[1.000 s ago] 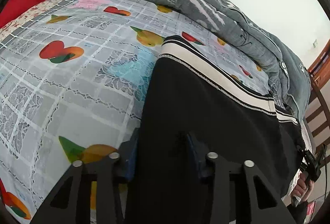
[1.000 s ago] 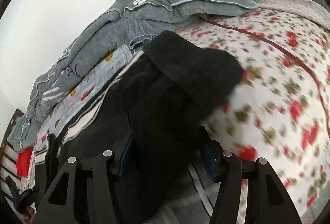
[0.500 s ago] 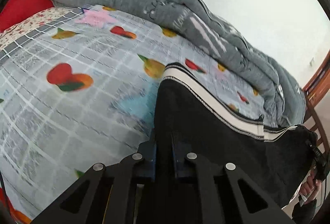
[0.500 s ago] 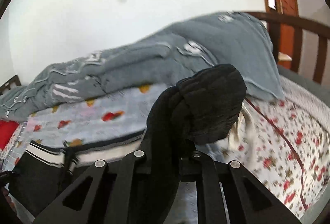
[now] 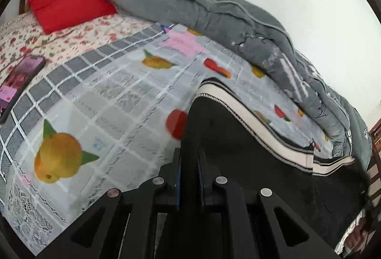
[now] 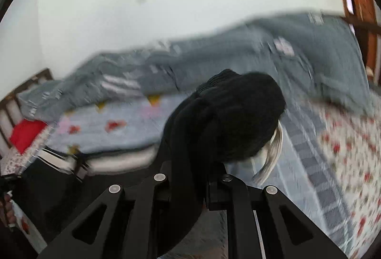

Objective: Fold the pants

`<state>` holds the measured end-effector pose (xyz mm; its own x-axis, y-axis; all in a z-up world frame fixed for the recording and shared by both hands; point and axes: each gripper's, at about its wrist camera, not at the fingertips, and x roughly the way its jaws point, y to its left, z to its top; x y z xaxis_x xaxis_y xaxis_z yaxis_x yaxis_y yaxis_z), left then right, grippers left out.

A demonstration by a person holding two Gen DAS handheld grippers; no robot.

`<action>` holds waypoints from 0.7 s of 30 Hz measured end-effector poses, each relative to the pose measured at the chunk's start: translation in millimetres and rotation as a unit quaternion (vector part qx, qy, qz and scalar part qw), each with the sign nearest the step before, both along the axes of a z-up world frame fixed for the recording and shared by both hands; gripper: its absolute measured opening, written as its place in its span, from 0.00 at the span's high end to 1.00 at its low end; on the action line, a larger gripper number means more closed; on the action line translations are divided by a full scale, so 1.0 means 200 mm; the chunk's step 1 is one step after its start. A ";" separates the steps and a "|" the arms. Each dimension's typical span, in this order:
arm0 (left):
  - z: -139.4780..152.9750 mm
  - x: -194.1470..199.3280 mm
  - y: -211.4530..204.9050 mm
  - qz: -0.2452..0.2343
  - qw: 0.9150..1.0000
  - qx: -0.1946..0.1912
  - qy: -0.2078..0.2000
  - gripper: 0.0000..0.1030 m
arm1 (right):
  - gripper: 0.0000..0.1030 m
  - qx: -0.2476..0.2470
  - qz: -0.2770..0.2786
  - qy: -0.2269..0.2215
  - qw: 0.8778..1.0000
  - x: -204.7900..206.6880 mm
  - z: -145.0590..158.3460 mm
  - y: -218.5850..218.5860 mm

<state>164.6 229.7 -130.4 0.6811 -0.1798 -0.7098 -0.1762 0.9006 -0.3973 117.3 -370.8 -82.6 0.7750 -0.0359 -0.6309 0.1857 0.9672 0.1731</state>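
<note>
The black pants point(image 5: 250, 159) with a white and black side stripe lie stretched across the fruit-print sheet point(image 5: 114, 101) on the bed. My left gripper point(image 5: 189, 163) is shut on the pants' near edge at one end. My right gripper point(image 6: 190, 178) is shut on the other end and holds a bunched black fold point(image 6: 233, 116) lifted above the bed; a pale drawstring point(image 6: 271, 154) hangs from it. The right wrist view is blurred by motion.
A rolled grey quilt point(image 5: 238, 20) runs along the wall behind the pants. A red pillow point(image 5: 69, 6) lies at the head of the bed, by the wooden headboard. A phone point(image 5: 21, 78) lies on the floral sheet point(image 5: 47, 44) at the left.
Both grippers closed on the pants, from open a second ago. Both have lifted their ends, the right one raising the bunched fabric well above the bed.
</note>
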 end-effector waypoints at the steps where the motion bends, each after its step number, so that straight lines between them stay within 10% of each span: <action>1: -0.03 0.00 0.01 -0.002 1.000 -0.007 0.005 0.88 | 0.85 0.005 -0.010 0.018 1.000 0.00 -0.07 -0.03; 6: -0.12 -0.04 0.02 -0.005 0.999 -0.015 0.030 0.78 | 0.74 0.042 -0.022 0.089 0.995 -0.10 -0.34 -0.17; 21: -0.14 -0.16 -0.02 -0.042 0.998 -0.047 0.013 0.48 | 0.62 -0.035 -0.043 0.054 0.997 -0.37 -0.01 0.00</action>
<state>132.7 226.1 -158.6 0.6426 -0.3017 -0.7043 -0.1127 0.8720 -0.4764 43.9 -370.8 -85.3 0.6951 -0.1451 -0.7041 0.2818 0.9560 0.0811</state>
